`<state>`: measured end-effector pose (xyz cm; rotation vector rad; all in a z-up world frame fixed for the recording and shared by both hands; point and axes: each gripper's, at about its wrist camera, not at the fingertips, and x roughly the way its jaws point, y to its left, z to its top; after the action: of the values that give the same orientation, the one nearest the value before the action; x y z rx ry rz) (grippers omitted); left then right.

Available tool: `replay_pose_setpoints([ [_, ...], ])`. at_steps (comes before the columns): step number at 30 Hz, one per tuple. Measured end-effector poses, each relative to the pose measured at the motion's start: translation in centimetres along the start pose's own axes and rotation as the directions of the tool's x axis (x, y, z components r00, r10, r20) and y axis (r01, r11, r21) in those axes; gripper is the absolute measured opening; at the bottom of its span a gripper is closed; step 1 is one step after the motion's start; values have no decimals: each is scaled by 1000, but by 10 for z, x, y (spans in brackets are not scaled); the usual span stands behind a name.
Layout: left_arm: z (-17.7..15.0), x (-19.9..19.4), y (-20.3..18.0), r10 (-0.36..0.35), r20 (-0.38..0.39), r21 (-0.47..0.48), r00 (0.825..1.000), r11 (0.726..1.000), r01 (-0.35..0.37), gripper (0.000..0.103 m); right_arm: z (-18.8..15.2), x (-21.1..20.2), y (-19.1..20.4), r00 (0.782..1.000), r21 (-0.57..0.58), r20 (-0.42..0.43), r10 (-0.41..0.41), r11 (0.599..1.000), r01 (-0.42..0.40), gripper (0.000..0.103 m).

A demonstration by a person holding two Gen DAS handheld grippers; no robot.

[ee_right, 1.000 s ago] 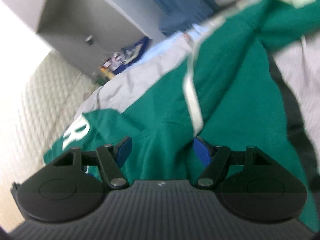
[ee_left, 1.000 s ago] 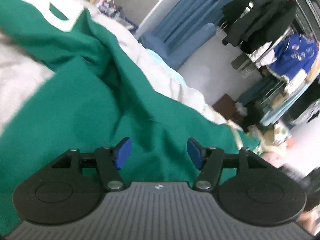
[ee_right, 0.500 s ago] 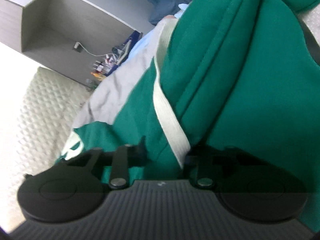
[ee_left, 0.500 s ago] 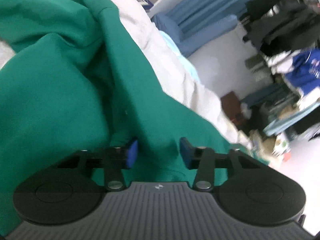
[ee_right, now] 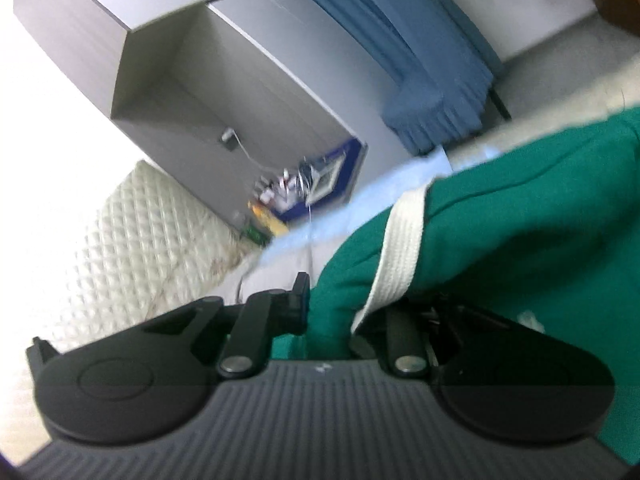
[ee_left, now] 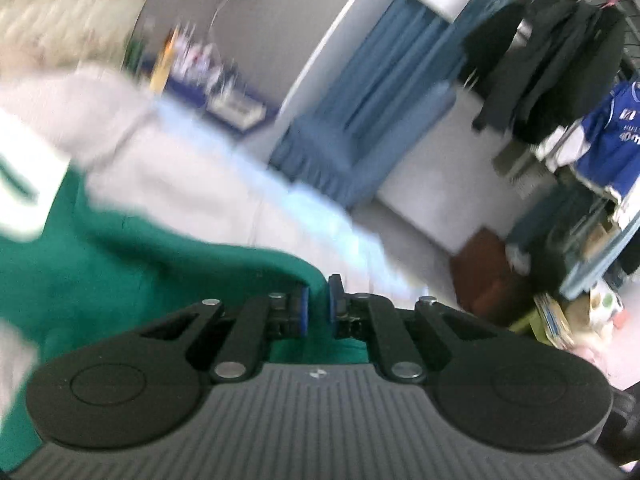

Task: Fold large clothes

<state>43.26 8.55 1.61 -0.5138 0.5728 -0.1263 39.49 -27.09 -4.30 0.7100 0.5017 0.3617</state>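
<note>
- The left tongs (ee_left: 318, 306) are sitting at the bottom middle of the left wrist view, black arms with blue pads, drawn almost together.
- A fold of the green garment (ee_left: 152, 276) is lying pinched between those blue pads; the left tongs are gripping it.
- The green garment is spreading away to the left of the left tongs, over a pale grey bedcover (ee_left: 192, 184), and a white printed letter (ee_left: 28, 184) is showing at the far left edge. This part of the view is blurred.
- Behind the bed in the left wrist view, a blue curtain (ee_left: 384, 92) is hanging by a white wall, and dark coats (ee_left: 560, 48) and a blue sports shirt (ee_left: 608, 136) are hanging on a rack at the right.
- The right tongs (ee_right: 332, 312) are sitting at the bottom middle of the right wrist view; their jaws have just been closing, and bunched green cloth is filling the gap between them.
- The right tongs are gripping the green garment (ee_right: 520, 232) together with a white ribbed band (ee_right: 400, 248) that is running down its edge into the jaws; the right-hand pad is hidden under the cloth.
- The garment is bulging up and to the right from the right tongs.
- A quilted cream headboard (ee_right: 152, 248) is standing at the left, beside a grey cabinet (ee_right: 208, 60).
</note>
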Motion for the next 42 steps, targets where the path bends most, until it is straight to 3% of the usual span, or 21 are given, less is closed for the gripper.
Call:
replay_pose_setpoints([
  [4, 18, 48, -3, 26, 47, 29, 999, 999, -27, 11, 28, 41, 0, 999, -64, 7, -46, 997, 47, 22],
  [10, 5, 136, 28, 64, -4, 47, 998, 997, -64, 11, 23, 108, -52, 991, -95, -16, -132, 987, 129, 24],
  [16, -20, 201, 62, 98, -62, 96, 993, 991, -92, 13, 14, 137, -87, 995, -108, -18, -98, 990, 95, 22],
  [21, -25, 216, 71, 91, -64, 115, 994, 990, -84, 17, 9, 138, -84, 994, -145, 11, -109, 983, 110, 22],
  [23, -25, 207, 68, 90, -44, 132, 995, 988, -83, 21, 9, 135, -75, 991, -184, 18, -132, 974, 133, 23],
  [26, -25, 192, 54, 123, -50, 182, 991, 977, -112, 49, 13, 133, -58, 982, -235, 14, -187, 954, 185, 32],
  [27, -24, 184, 48, 133, -52, 189, 990, 975, -121, 59, 14, 129, -53, 979, -238, 15, -201, 951, 199, 51],
  [28, -23, 176, 44, 137, -49, 192, 989, 973, -125, 61, 14, 124, -47, 976, -239, 20, -215, 947, 214, 73],
  [30, -24, 157, 34, 129, -45, 198, 991, 973, -118, 63, 14, 110, -35, 969, -248, 41, -242, 937, 245, 85],
  [35, -32, 96, 5, 120, -51, 222, 991, 969, -106, 64, 9, 65, -5, 967, -273, 67, -245, 928, 254, 84],
  [42, -43, -2, -37, 138, -41, 271, 990, 955, -122, 68, -13, -11, 59, 972, -442, 65, -226, 867, 232, 84],
])
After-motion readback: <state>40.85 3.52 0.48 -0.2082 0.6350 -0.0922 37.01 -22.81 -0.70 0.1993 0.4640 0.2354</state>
